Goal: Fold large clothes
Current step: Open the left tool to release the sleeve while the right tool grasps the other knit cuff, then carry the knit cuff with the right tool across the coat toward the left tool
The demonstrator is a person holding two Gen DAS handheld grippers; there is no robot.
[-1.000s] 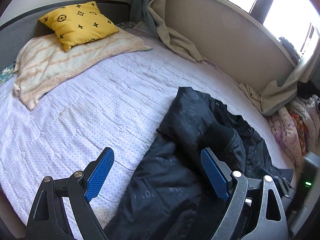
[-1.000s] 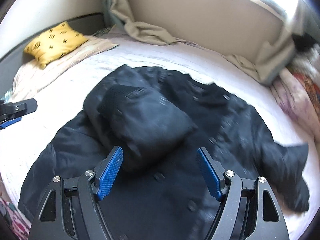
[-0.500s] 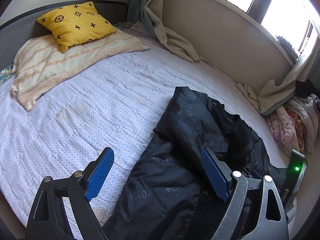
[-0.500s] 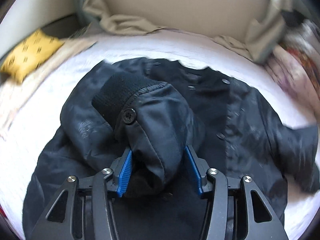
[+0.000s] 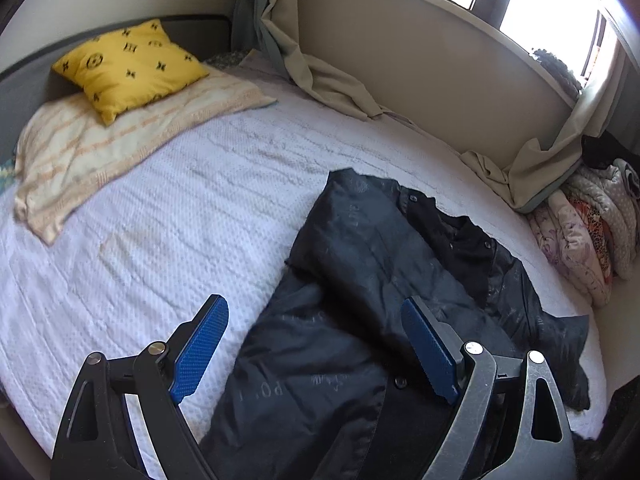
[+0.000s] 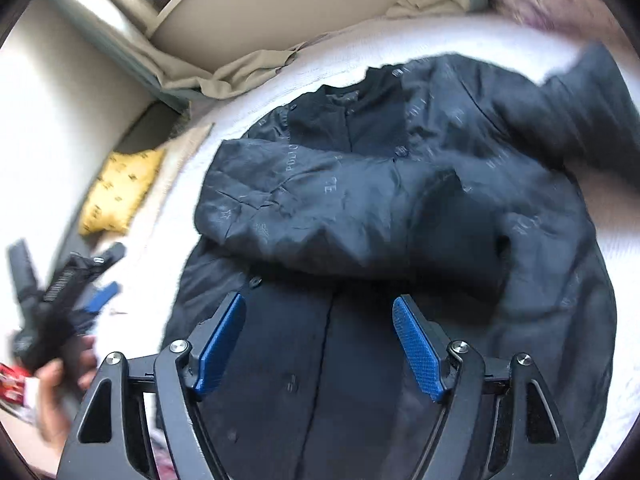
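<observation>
A large black jacket lies front up on the white bedspread. One sleeve is folded across its chest, cuff to the right in the right wrist view. My right gripper hovers open and empty above the jacket's lower front. In the left wrist view the jacket lies at the right. My left gripper is open and empty over the jacket's left edge. The left gripper also shows at the left of the right wrist view, held by a hand.
A yellow pillow lies on a striped cream blanket at the head of the bed. Beige curtains drape onto the bed along the wall. A heap of patterned bedding sits at the far right.
My right gripper held the sleeve half a second ago; it has let go, opened and drawn back, leaving the sleeve across the chest. My left gripper barely moved.
</observation>
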